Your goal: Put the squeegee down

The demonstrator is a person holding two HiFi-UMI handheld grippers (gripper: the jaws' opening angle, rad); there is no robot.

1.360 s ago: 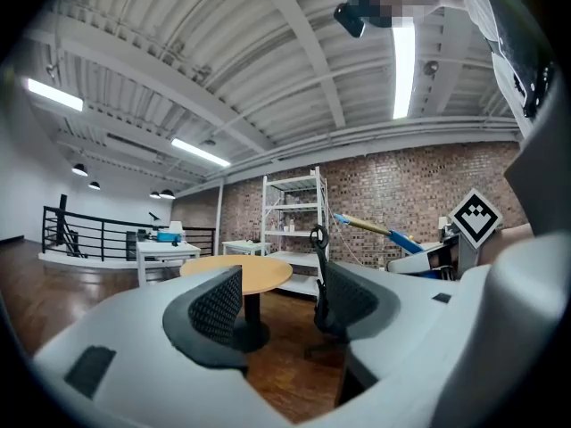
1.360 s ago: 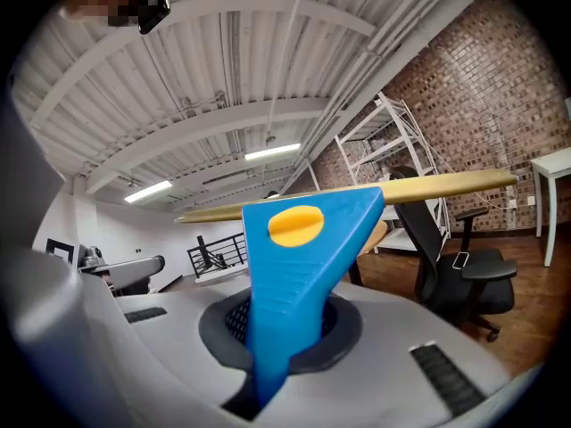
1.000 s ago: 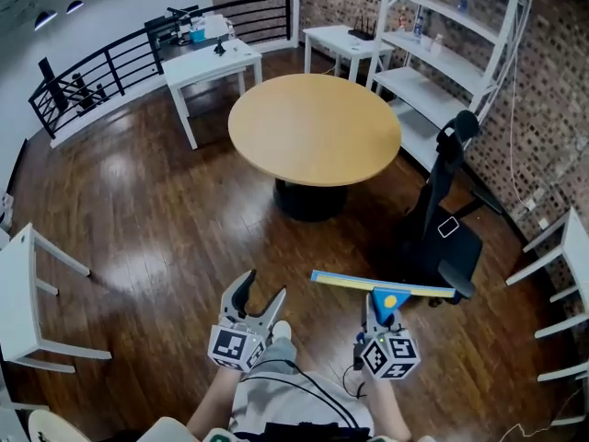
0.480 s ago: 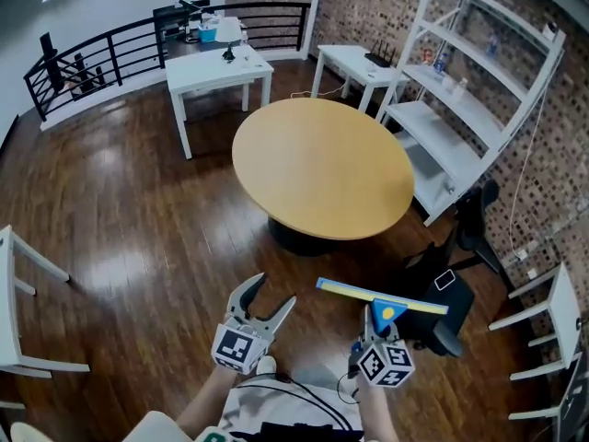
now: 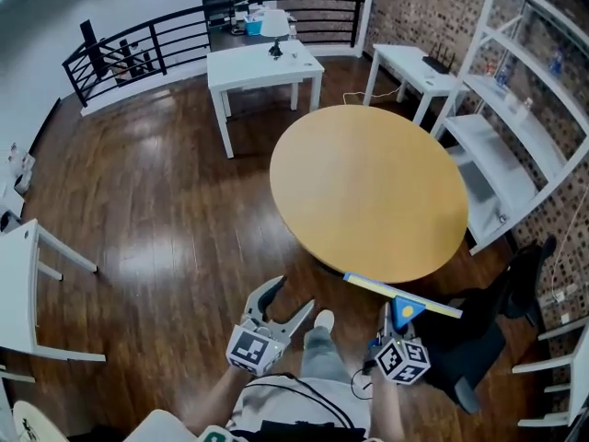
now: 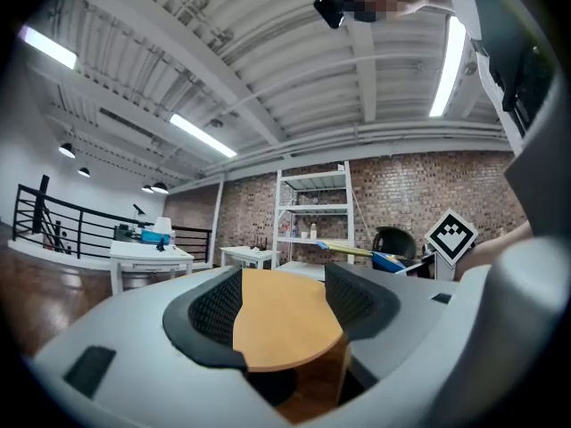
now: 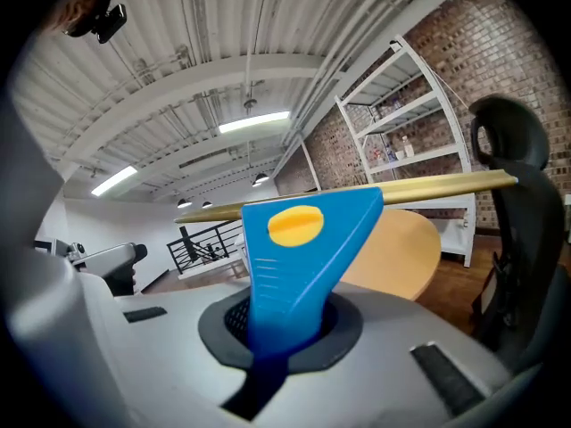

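The person stands close to the round counter (image 5: pixel 368 191), right at its near edge. The right tongs (image 5: pixel 397 328) are shut tight on the blue handle of the squeegee (image 5: pixel 403 296). The handle sticks up out of the tongs, and the long yellow blade lies across the top of it, like the bar on a letter T. The whole squeegee is up in the air. From above, the blade looks to be over the near rim of the counter or just in front of it, and I can't tell which. It does not touch the wood top.

The left tongs (image 5: pixel 288 296) are wide open and hold nothing. Between their two sides you only see the counter top, farther off. They are held level, beside the right tongs, over the brown wooden floor (image 5: pixel 166 210). A black chair (image 5: pixel 479 334) stands near the right tongs, on the far side from the left ones.

So the job is not done yet. I think the carrying part is nearly over, since the counter is right there. What is left, as I see it, is to reach out over the counter, bring the squeegee down until it rests on the top, open the right tongs, and pull them away. The long blade may tip over when the handle is let go, so it should go down low first.
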